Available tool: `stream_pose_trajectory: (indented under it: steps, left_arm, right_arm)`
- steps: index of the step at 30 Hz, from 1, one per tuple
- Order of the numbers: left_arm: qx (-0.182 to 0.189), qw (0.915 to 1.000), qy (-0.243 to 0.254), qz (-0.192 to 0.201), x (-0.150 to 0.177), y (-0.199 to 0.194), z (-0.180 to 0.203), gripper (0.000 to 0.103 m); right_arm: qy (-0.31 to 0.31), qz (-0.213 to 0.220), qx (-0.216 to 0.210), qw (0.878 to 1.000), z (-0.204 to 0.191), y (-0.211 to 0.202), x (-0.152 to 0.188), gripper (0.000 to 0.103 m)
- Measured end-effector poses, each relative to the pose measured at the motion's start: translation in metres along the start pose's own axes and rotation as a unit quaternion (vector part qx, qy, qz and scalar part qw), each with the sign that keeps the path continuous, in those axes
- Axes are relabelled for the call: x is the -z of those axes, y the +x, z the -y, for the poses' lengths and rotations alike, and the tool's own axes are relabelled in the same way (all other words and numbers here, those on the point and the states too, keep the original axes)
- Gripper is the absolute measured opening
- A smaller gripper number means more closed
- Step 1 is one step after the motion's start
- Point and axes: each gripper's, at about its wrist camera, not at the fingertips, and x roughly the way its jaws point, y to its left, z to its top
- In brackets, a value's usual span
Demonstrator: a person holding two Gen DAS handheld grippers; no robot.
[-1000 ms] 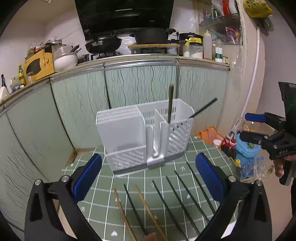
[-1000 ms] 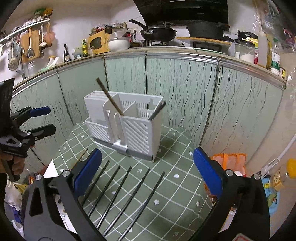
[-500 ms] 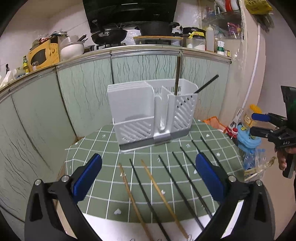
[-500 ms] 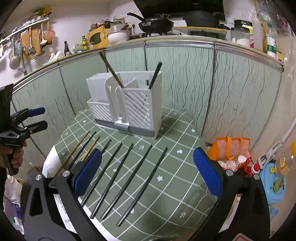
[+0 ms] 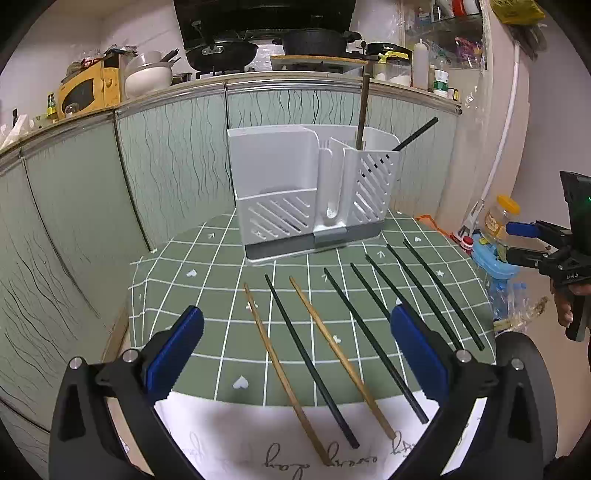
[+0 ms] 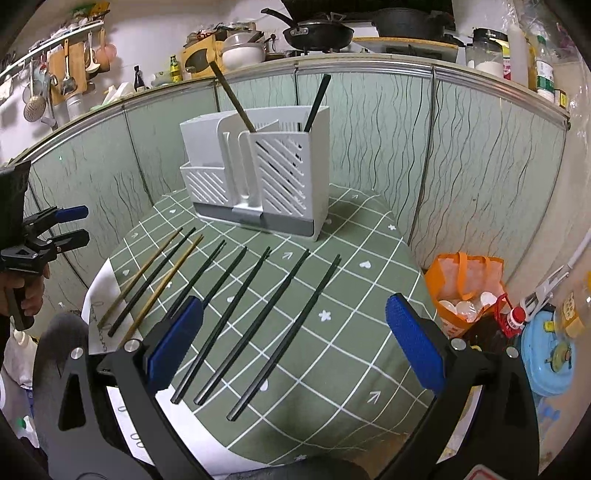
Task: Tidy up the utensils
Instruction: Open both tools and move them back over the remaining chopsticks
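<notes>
Chopsticks w/ gaps between; white holder blocks table's far end.

1. Ahead of both grippers, pale green cabinet doors with dark wavy lines curve under a metal-edged counter.
2. On the counter, a black frying pan, a yellow microwave and a white bowl.
3. Up and left of the right gripper, ladles hang on a wall rail.
4. The walls are white.

1. The utensil holder stands at the far side of the tabletop.
2. Two chopsticks stand inside the holder.
3. Eight chopsticks lie in a row before the holder, apart from it.
4. The kitchen counter runs behind the holder.
</notes>
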Motion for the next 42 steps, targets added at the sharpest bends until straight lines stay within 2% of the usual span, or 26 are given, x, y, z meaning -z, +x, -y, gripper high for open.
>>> stream_pose_trajectory:
  steps: [10, 18, 29, 42]
  left_arm:
    - [0.0, 0.9998, 0.01, -0.015, 0.016, 0.004, 0.0, 0.099]
    - [-0.025, 0.9976, 0.012, -0.064, 0.04, 0.019, 0.0, 0.099]
    - [-0.026, 0.9908, 0.015, -0.132, 0.064, 0.037, -0.002, 0.099]
    - [-0.039, 0.9819, 0.028, -0.183, 0.079, 0.045, 0.0, 0.084]
  right_arm:
    - [-0.004, -0.02, 0.007, 1.0, -0.003, 0.01, 0.015, 0.095]
    - [-0.005, -0.055, 0.017, 0.998, -0.009, 0.028, 0.035, 0.095]
    - [-0.008, -0.102, 0.022, 0.994, -0.017, 0.045, 0.058, 0.095]
    - [-0.012, -0.136, 0.039, 0.99, -0.024, 0.053, 0.069, 0.095]
